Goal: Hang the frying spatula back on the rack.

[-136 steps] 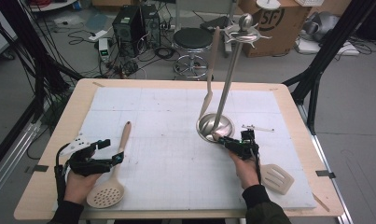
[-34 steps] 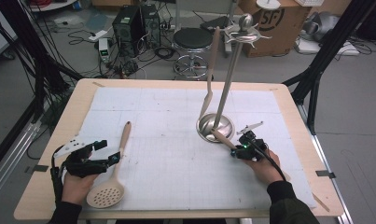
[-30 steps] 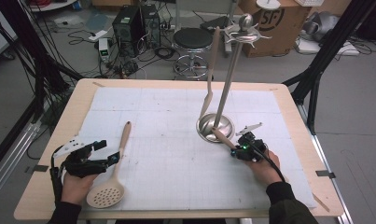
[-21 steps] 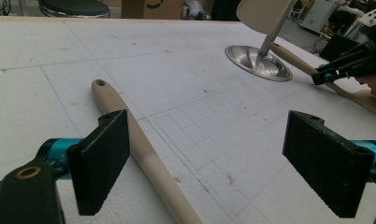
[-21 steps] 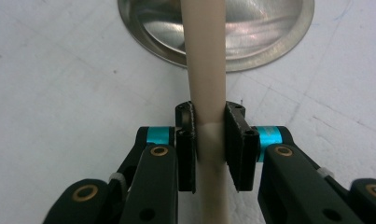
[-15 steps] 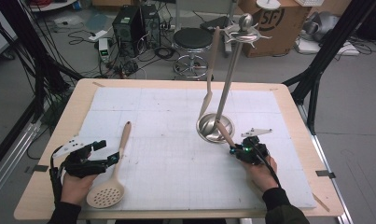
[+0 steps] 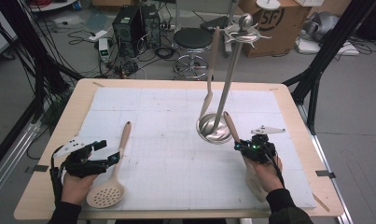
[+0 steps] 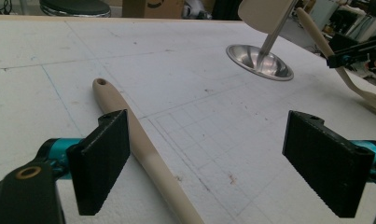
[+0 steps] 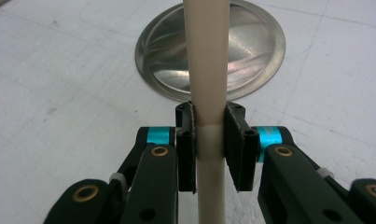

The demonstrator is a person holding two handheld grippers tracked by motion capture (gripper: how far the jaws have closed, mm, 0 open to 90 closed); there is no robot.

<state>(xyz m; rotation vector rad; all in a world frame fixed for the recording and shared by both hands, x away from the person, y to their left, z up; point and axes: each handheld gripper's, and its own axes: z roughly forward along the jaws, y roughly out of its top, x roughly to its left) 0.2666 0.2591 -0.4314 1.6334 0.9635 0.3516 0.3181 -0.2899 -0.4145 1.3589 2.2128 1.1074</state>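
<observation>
Nearest to me, my left hand-held gripper (image 7: pixel 106 153) rests low on the counter (image 7: pixel 50 154) with its jaws spread wide and grasping nothing; in the left gripper view the handle of the slotted spoon (image 8: pixel 143 149) runs just inside the left-side jaw, touching or nearly touching it, so I judge the gripper parked beside the spoon, ready to close on it. The slotted spoon's perforated head (image 7: pixel 105 195) lies flat on the white mat (image 7: pixel 162 121) near the counter's front edge, its handle pointing away from me. On my other side, my right hand-held gripper (image 7: pixel 237 145) is clenched on the handle of a cream spatula (image 9: pixel 206 88); the right gripper view shows both pads pressed against the shaft, which rises up and forward over the steel base. Its broad blade (image 7: pixel 256 184) shows under my right hand (image 7: pixel 265 170), near the mat; whether it is touching, I cannot tell. The grip sits partway along the handle, presumably so the free end can be steered toward the hooks. Just beyond stands the utensil stand (image 7: pixel 230 81), its round base (image 7: pixel 214 128) on the mat and its pole leaning, with another cream utensil (image 7: pixel 211 65) already hanging from the hooked crown. Farthest off, a stool (image 7: pixel 194 39) and a cardboard box (image 7: pixel 279 21) occupy the floor.
</observation>
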